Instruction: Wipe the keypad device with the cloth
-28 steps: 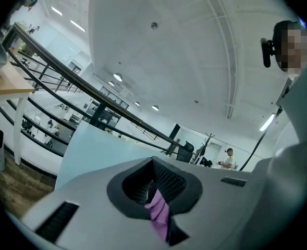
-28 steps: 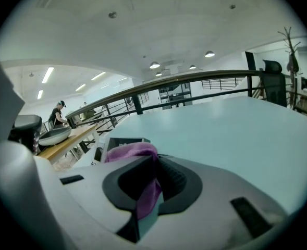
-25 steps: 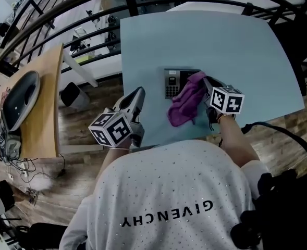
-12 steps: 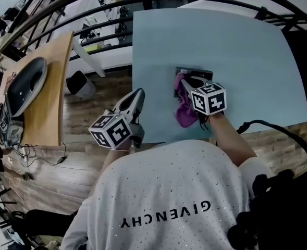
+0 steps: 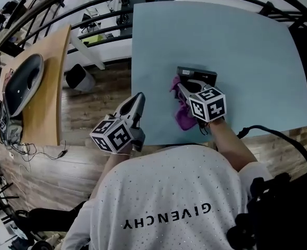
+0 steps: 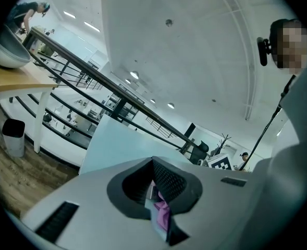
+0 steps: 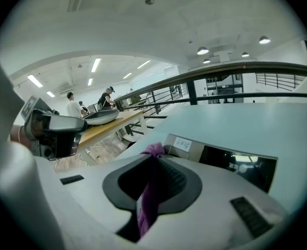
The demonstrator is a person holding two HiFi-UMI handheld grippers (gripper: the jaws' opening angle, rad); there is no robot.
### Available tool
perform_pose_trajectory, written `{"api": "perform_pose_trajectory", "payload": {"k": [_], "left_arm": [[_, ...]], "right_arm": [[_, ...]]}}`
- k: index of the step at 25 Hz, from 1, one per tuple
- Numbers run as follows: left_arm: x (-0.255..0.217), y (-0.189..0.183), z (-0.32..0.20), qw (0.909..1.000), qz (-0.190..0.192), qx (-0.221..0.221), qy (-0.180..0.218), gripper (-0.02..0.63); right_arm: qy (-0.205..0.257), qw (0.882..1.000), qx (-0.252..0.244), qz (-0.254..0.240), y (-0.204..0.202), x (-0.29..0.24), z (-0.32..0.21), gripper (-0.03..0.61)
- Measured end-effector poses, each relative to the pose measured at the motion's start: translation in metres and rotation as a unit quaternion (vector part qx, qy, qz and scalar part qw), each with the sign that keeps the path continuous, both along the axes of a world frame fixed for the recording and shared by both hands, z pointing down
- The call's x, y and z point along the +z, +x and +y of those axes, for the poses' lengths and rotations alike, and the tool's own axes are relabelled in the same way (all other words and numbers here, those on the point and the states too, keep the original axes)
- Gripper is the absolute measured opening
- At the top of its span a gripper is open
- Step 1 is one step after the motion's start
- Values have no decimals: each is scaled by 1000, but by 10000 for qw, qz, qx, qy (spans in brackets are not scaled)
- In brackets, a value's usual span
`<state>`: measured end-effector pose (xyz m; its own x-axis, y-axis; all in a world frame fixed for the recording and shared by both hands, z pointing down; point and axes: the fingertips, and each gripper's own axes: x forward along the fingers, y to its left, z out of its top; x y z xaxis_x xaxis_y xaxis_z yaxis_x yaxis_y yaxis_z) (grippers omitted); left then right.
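The dark keypad device (image 5: 197,74) lies on the light blue table (image 5: 247,46); its screen face (image 7: 231,163) fills the right gripper view. My right gripper (image 5: 186,87) is shut on the purple cloth (image 5: 181,108), which hangs over the device's near left edge and onto the table. In the right gripper view the cloth (image 7: 149,191) is pinched between the jaws of the right gripper (image 7: 156,163). My left gripper (image 5: 138,99) hovers at the table's left edge, shut and holding nothing, well left of the device. Through the left gripper (image 6: 154,163) a slit shows a bit of cloth (image 6: 162,215).
A wooden bench (image 5: 44,87) with a grey oval bowl (image 5: 20,86) stands to the left. A bin (image 5: 76,77) sits on the wood floor between bench and table. Black railings (image 5: 106,14) run behind. A black cable (image 5: 278,134) loops at the right.
My right gripper has dragged the cloth leftward across the device, from its right part to its left edge. The left gripper has stayed near the table's left edge.
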<state>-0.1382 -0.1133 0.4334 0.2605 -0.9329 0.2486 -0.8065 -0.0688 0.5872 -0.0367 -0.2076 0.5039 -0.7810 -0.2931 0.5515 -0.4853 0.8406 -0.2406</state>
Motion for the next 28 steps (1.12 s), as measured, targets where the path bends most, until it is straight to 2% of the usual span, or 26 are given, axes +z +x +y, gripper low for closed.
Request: {"api": "perform_pose_trajectory", "payload": {"k": [10,16,22,28], "left_arm": [[36,27,-61,9974,37,656,-304,5],[58,19,-94,9959,88,674,-593,5],[77,17,-111,9934,40,788,-838,5],[95,18,-113,9923,69,816,-932,5]], "right_arm": [[-252,9995,-20,-172,28,5,-14,31],[-907,9942,247,-522,58,3,-37,31],[-1081,9917,280,-642,82,4,-42,31],[-1174,9885,529,-799,105,10,-46,31]]}}
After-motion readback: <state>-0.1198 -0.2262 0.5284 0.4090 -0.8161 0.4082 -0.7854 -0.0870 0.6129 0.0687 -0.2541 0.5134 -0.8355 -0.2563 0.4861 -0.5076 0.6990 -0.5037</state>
